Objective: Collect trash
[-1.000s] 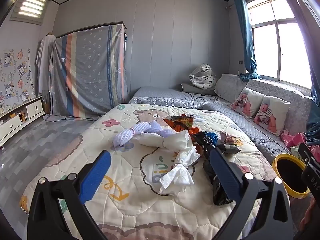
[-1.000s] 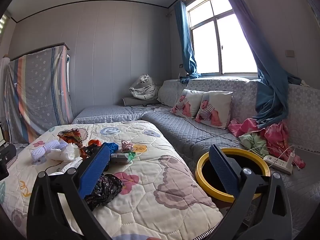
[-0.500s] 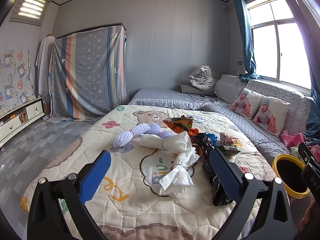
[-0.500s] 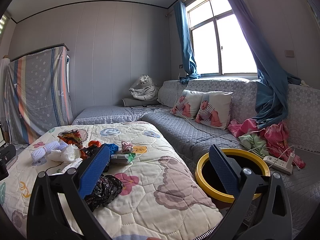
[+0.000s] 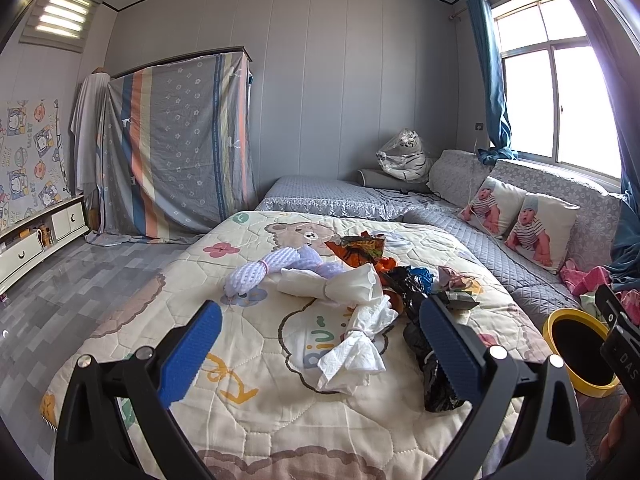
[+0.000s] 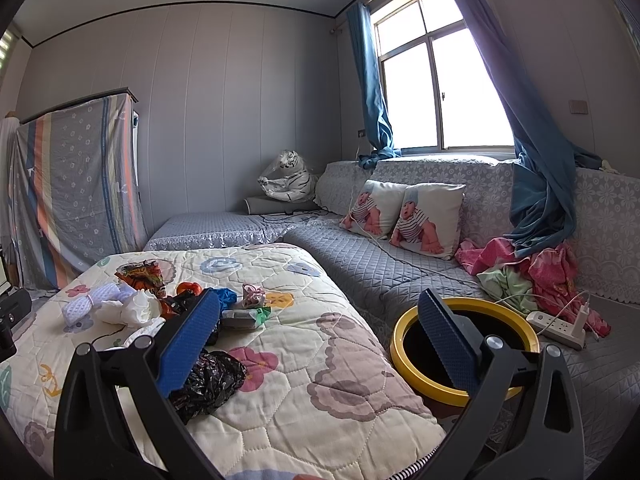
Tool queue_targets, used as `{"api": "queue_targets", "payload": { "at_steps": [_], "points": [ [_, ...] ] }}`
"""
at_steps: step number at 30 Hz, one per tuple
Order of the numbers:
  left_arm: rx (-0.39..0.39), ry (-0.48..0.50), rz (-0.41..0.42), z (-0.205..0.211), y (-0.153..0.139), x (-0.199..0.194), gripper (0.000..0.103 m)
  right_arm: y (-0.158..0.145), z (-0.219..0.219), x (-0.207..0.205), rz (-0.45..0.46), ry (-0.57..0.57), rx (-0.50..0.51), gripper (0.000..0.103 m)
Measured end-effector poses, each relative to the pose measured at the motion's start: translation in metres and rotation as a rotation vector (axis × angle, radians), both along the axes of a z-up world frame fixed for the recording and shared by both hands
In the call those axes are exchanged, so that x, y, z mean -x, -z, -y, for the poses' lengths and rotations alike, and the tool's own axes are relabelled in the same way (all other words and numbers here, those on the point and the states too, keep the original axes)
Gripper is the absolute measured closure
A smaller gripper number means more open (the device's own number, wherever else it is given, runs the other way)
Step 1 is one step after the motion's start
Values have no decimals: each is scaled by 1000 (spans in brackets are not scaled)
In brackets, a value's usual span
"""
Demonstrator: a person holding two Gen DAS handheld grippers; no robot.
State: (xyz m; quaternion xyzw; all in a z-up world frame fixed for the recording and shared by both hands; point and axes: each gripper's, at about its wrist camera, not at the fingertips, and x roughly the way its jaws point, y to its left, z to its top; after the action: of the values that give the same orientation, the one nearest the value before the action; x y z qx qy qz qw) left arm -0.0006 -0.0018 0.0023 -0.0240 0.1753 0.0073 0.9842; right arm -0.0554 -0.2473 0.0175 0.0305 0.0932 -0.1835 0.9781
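Trash lies in a heap on the cartoon quilt (image 5: 248,412): crumpled white tissue (image 5: 354,354), a white paper wrap (image 5: 340,286), purple foam netting (image 5: 256,276), an orange wrapper (image 5: 356,246) and a black plastic bag (image 5: 434,376). My left gripper (image 5: 320,340) hovers open above the near tissue, nothing between its blue pads. In the right wrist view the black bag (image 6: 208,380) lies by the left finger, and the right gripper (image 6: 320,332) stands open and empty between the quilt edge and the yellow-rimmed bin (image 6: 404,356). That bin (image 5: 560,320) also shows at the bed's right side.
A grey quilted sofa bed (image 6: 380,264) runs along the window wall with two baby-print pillows (image 6: 404,216), pink clothes (image 6: 540,268) and a white power strip (image 6: 556,324). A sheet-draped wardrobe (image 5: 176,148) and low white cabinet (image 5: 36,240) border the tiled floor (image 5: 60,300).
The left wrist view has tilted up slightly, so the trash heap sits a little lower in frame. The right gripper has barely moved. Both stay open.
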Motion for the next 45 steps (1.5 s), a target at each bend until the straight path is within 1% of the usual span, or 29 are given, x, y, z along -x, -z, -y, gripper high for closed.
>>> {"api": "queue_targets", "payload": {
  "at_steps": [45],
  "points": [
    [1,2,-2,3,0,1,7,-4,0,1,8,4,-4,8]
  ]
}}
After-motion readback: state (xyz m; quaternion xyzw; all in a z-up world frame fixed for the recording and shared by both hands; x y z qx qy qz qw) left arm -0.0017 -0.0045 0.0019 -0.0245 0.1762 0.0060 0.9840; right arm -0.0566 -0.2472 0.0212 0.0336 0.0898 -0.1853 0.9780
